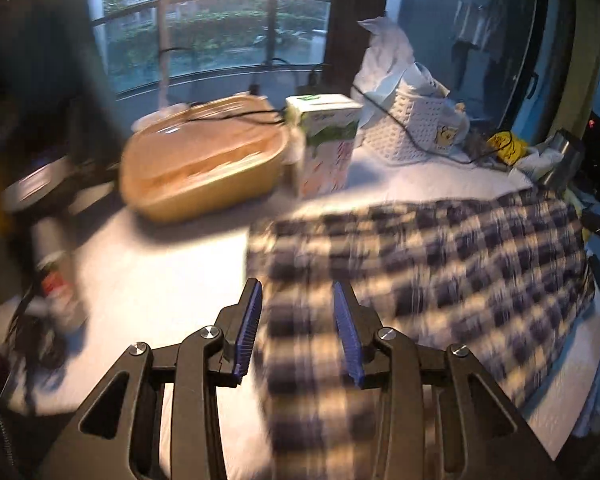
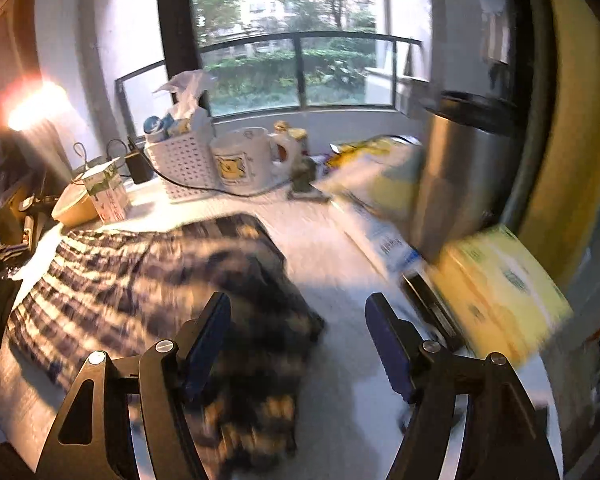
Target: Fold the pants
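The checked pants (image 1: pixel 420 264) lie in a folded heap on a white table (image 1: pixel 172 272) set against a big window (image 2: pixel 296 40) with a dark railing and green trees beyond. The left gripper (image 1: pixel 298 332) hangs over the near end of the cloth, its blue-padded jaws spread wide with nothing between them. The right gripper (image 2: pixel 298 344) is just as wide open and empty, one finger above the pants' dark edge, the other over bare table. Along the back stand a tan dish (image 1: pixel 204 164), a small carton (image 1: pixel 324 144), a white basket (image 2: pixel 180 164) stuffed with tissue and a mug (image 2: pixel 240 160). A steel bin (image 2: pixel 460 176) and yellow packages (image 2: pixel 500 292) crowd the right side. Both views are smeared.
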`<state>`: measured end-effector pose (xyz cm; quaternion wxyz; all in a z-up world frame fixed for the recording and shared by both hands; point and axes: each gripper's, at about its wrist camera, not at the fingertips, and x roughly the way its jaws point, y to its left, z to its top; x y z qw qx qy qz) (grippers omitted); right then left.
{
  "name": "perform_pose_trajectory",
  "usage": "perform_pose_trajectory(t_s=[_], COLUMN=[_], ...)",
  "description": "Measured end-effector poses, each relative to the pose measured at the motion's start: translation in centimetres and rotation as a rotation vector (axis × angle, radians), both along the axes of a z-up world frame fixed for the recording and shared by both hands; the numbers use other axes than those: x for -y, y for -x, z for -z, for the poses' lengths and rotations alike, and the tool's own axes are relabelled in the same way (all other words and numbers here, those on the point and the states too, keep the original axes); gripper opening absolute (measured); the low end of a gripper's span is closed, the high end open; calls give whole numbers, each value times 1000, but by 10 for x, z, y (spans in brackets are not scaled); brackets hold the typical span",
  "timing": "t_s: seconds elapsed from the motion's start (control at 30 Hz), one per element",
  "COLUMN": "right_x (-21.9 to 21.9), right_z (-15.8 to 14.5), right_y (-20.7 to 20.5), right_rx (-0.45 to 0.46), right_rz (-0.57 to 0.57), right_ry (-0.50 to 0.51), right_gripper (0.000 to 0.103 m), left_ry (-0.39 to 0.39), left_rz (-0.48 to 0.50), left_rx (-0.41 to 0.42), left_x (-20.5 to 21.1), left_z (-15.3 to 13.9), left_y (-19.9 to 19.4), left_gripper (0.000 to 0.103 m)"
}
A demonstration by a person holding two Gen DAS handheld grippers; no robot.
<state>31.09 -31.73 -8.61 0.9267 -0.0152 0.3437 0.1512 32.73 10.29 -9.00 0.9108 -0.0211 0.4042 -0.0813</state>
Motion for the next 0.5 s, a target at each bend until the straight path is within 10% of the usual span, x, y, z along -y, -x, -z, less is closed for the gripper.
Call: perform_pose_trajectory(t_s=[0.33, 0.5], right_x=[-42, -47], right_z=[15, 27], right_y=[-62, -73], right_rx=[-39, -73], right_rz=[-106, -124], right_ry=[75, 87], right_gripper=[72, 72], left_ry=[-55, -74], left_rz=[44, 105], left_rx=[-131, -84], left_x=[2, 8], left_z=[50, 47], left_y=[-70, -64], left_gripper=[47, 7])
